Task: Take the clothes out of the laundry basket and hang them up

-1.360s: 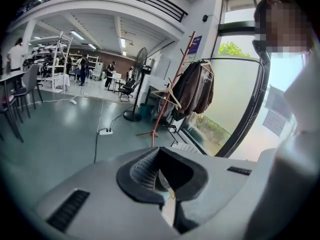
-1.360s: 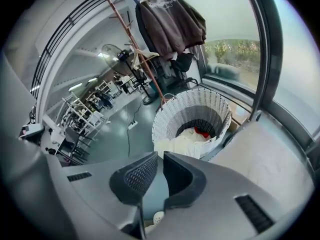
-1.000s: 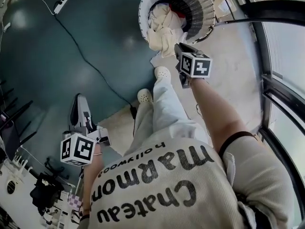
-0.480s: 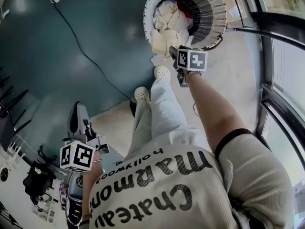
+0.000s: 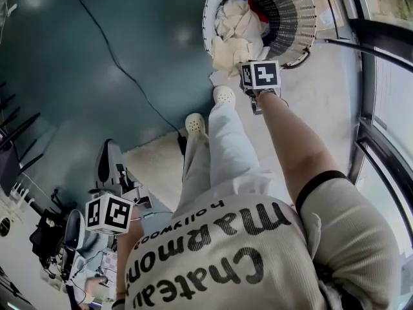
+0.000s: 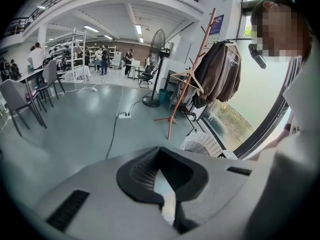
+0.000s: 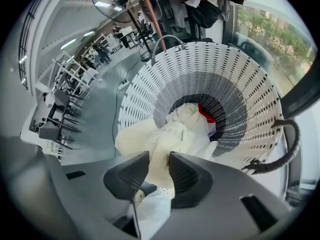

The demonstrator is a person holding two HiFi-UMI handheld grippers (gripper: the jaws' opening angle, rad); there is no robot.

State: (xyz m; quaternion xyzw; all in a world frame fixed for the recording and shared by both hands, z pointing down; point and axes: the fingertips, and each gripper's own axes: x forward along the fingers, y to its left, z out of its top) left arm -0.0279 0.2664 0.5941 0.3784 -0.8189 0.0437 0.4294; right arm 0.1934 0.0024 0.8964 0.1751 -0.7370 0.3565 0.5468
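Two grippers show in the head view. The right gripper (image 5: 245, 70) is at the end of an outstretched arm, down at the near rim of a round white perforated plastic laundry basket (image 5: 303, 18). A crumpled cream garment (image 5: 235, 31) spills over that rim, with a bit of red cloth (image 5: 261, 15) deeper inside. The left gripper (image 5: 111, 166) hangs low at the person's side, well apart from the basket. A pair of white clogs (image 5: 223, 95) stands on the floor just short of the basket, and a black cable (image 5: 116, 63) runs across the dark floor.

In the left gripper view, the left gripper (image 6: 165, 199) has its jaws pressed together at the tips, holding nothing. Beyond are the basket (image 6: 202, 143), a wooden coat stand (image 6: 190, 79) hung with dark jackets (image 6: 217, 69), and a standing fan (image 6: 154, 44).

In the right gripper view, the right gripper (image 7: 158, 164) has its jaws partly apart – they have just been closing – and a fold of the cream garment (image 7: 165, 139) lies in the gap. Whether the pads press on it is unclear. The rest of the garment fills the basket (image 7: 240, 84), beside the red cloth (image 7: 206, 115).
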